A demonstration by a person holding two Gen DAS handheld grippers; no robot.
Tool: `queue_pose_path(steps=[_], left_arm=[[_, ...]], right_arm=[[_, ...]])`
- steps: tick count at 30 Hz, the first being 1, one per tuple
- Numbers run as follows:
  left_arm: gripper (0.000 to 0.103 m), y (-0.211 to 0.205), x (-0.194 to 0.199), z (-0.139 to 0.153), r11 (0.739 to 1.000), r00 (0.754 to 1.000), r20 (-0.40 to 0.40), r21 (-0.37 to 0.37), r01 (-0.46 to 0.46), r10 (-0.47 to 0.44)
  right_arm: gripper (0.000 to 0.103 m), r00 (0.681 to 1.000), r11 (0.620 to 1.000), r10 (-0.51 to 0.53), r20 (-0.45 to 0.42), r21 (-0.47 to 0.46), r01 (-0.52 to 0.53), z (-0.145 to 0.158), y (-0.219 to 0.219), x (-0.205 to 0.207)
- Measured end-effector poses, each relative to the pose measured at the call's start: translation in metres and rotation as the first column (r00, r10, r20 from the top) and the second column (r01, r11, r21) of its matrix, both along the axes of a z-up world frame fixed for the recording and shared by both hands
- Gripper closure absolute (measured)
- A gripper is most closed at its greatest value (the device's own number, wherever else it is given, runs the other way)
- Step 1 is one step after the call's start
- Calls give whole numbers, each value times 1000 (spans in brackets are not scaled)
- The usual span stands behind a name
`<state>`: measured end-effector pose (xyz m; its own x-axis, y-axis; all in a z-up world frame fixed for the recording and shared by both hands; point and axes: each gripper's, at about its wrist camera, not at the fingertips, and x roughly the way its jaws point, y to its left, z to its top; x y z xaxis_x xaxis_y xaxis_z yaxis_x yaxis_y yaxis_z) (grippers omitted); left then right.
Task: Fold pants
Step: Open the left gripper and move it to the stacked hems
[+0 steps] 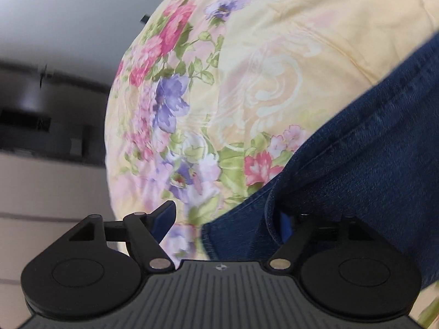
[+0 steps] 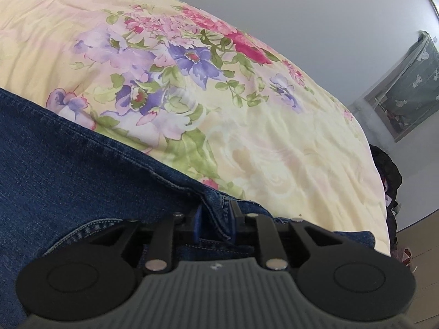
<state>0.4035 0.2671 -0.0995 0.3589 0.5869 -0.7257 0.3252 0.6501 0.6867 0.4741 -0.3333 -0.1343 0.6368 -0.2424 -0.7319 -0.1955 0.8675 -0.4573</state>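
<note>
Dark blue denim pants [image 1: 356,170] lie on a bed with a yellow floral cover [image 1: 274,54]. In the left wrist view my left gripper [image 1: 227,219] stands wide open at a hem edge of the pants; its left finger [image 1: 164,216] shows over the cover, and its right finger is tucked under a denim fold. In the right wrist view the pants [image 2: 68,159] fill the lower left. My right gripper [image 2: 215,223] is shut on a seamed edge of the denim, pinched between its blue pads.
The bed's floral cover [image 2: 247,137] spreads beyond the pants. A dark cabinet [image 1: 41,109] stands past the bed's left edge. A grey wall, a framed glass panel [image 2: 406,90] and dark clothing [image 2: 389,178] are at the bed's right edge.
</note>
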Motion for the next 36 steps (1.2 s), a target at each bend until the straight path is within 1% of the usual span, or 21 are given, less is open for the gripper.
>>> queue_pose_path(steps=[1,3,6,8,10,13,14,15,16,18,19,20,22,24,25,27,28,30,32,34,36], left_arm=[[10,-5,0,1,999,999,-37,31,40,-38],[10,-10,1,3,995,993,-93,64,80,-73],[6,-8,4,5,995,987,-148,68,72,-61],[0,-2,7,8,998,985,-168,57,40,-30],[0,-1,7,8,995,985,-171,92,34,-18],[0,-13,-1,4,972,978,-174,187,144,-112],[0,-15,-2,5,965,978,-162,208,160,-128],[0,-17,-3,7,965,980,-153,205,161,-131],[0,-16,-3,11,974,980,-151,168,153,-128],[0,-5,1,26,1000,985,-169,4,26,-25],[0,2,1,34,997,987,-159,-66,-29,18],[0,6,-2,40,997,992,-127,-67,-30,21],[0,13,-8,48,1000,998,-64,-7,-28,28],[0,22,-14,56,998,998,-12,27,-56,57],[0,28,-18,61,997,997,20,26,-78,78],[2,40,-29,72,990,990,60,-66,-126,130],[2,48,-37,77,978,981,82,-129,-163,175],[5,60,-54,79,951,961,122,-218,-218,248],[6,69,-75,75,921,933,161,-285,-267,321],[14,79,-95,68,888,910,179,-351,-295,373],[18,89,-116,59,852,882,197,-414,-321,428]], right_arm=[[83,1000,1000,0,4,3,0,4,2,-2],[78,1000,1000,0,16,-5,0,10,8,-7],[77,1000,1000,7,13,1,-7,19,16,-15],[77,1000,1000,24,10,-9,-24,24,22,-22],[77,999,999,37,1,-17,-37,28,26,-29],[77,999,999,45,-3,-19,-45,33,29,-39],[77,999,999,42,-5,-18,-42,34,29,-42],[77,999,999,37,-8,-16,-37,35,29,-45],[77,999,999,35,-11,-13,-35,36,29,-48],[77,999,999,39,-14,-10,-39,37,29,-54],[77,999,999,41,-15,-10,-42,37,29,-57],[77,999,999,45,-18,-7,-45,38,30,-60],[77,999,999,47,-24,-5,-47,38,30,-66],[77,999,999,40,-24,4,-40,38,31,-72],[77,999,999,35,-21,13,-35,39,31,-75],[77,1000,999,24,-7,40,-24,43,31,-84],[77,1000,998,19,1,52,-19,44,32,-90],[77,1000,997,12,12,72,-13,46,35,-102],[77,1000,997,13,17,82,-15,45,39,-116],[77,1000,996,17,16,82,-18,42,43,-129],[77,1000,996,17,6,88,-17,39,45,-139]])
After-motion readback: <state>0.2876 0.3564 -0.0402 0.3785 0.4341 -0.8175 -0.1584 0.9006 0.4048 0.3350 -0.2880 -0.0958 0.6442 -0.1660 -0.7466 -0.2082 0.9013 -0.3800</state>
